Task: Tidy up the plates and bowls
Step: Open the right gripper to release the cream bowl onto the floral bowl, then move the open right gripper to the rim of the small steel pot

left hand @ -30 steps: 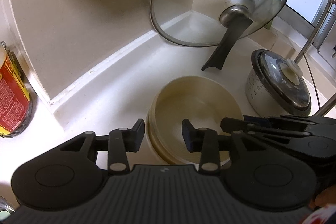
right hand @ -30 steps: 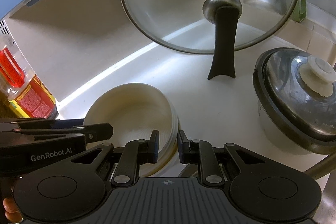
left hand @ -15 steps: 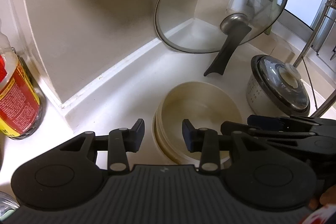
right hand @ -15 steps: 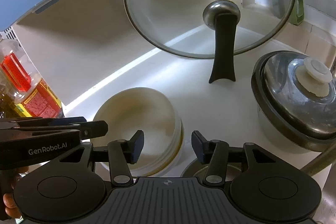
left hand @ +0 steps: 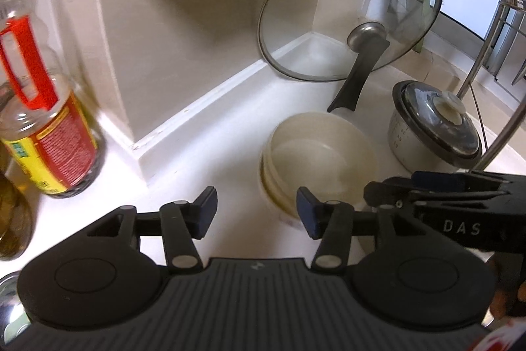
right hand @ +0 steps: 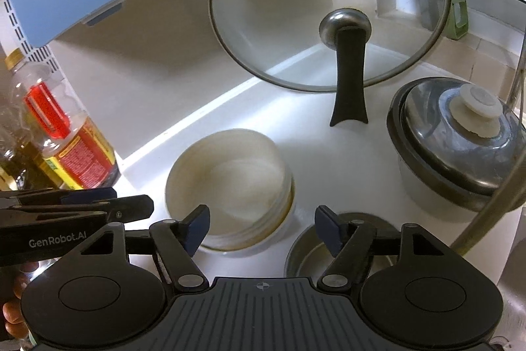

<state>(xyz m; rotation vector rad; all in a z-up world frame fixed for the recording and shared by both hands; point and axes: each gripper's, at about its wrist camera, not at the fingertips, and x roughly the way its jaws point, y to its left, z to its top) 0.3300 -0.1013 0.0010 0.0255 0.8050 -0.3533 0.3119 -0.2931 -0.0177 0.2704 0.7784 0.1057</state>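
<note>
Nearest in the right wrist view, the right gripper hangs with its jaws spread wide and nothing between them. A steel bowl sits on the white table just below, its rim under the right jaw at about five o'clock. The stack of cream bowls stands beside it, at about eleven o'clock from the gap, the left jaw over its near rim; nested that way to save room, I judge.

The left gripper is likewise open and empty, the stack at one o'clock, its near wall by the right jaw.

Farther back a glass lid leans on the wall, propped by its handle, beside a lidded pot. An oil bottle stands at nine o'clock.
</note>
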